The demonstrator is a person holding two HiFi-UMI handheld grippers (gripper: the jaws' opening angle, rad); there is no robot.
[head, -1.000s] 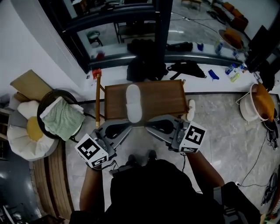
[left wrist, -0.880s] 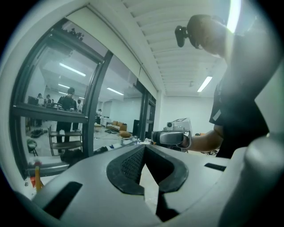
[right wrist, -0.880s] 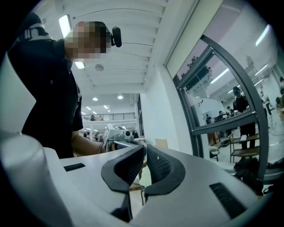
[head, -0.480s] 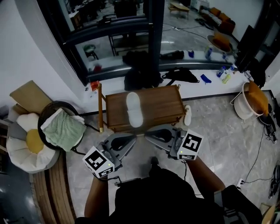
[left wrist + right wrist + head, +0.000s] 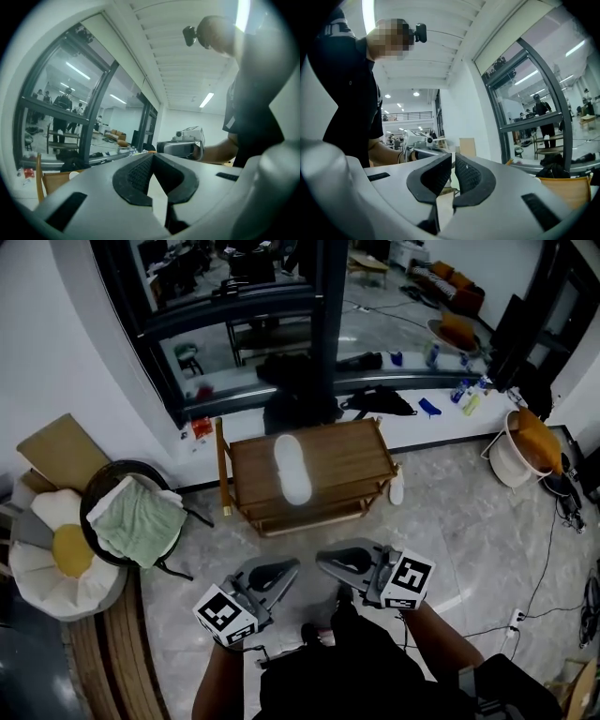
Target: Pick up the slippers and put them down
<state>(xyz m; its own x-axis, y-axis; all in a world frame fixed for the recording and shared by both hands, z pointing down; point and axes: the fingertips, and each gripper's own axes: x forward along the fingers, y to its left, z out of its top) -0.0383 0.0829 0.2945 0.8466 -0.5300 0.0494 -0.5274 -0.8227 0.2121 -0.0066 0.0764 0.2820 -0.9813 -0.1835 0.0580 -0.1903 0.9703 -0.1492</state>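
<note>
One white slipper (image 5: pixel 292 468) lies lengthwise on top of the low wooden table (image 5: pixel 347 460). A second white slipper (image 5: pixel 397 487) rests on the floor against the table's right leg. Both grippers hang level over the marble floor, well short of the table's front edge, their tips turned toward each other. My left gripper (image 5: pixel 285 568) (image 5: pixel 152 157) is shut with nothing in it. My right gripper (image 5: pixel 325 560) (image 5: pixel 453 164) is likewise shut and empty, its pads almost touching. Each gripper view shows the other gripper and the person's arm behind it.
A round chair with a green towel (image 5: pixel 137 505) and a flower cushion (image 5: pixel 54 549) stand at the left. A wooden pole (image 5: pixel 223 468) leans by the table. Black bags (image 5: pixel 300 401) lie under the glass wall. A white basket (image 5: pixel 521 444) sits at the right.
Both grippers have drawn back from the table's front edge toward the person and sunk slightly. The person has stepped back, so the table now lies farther away. The slippers stay put.
</note>
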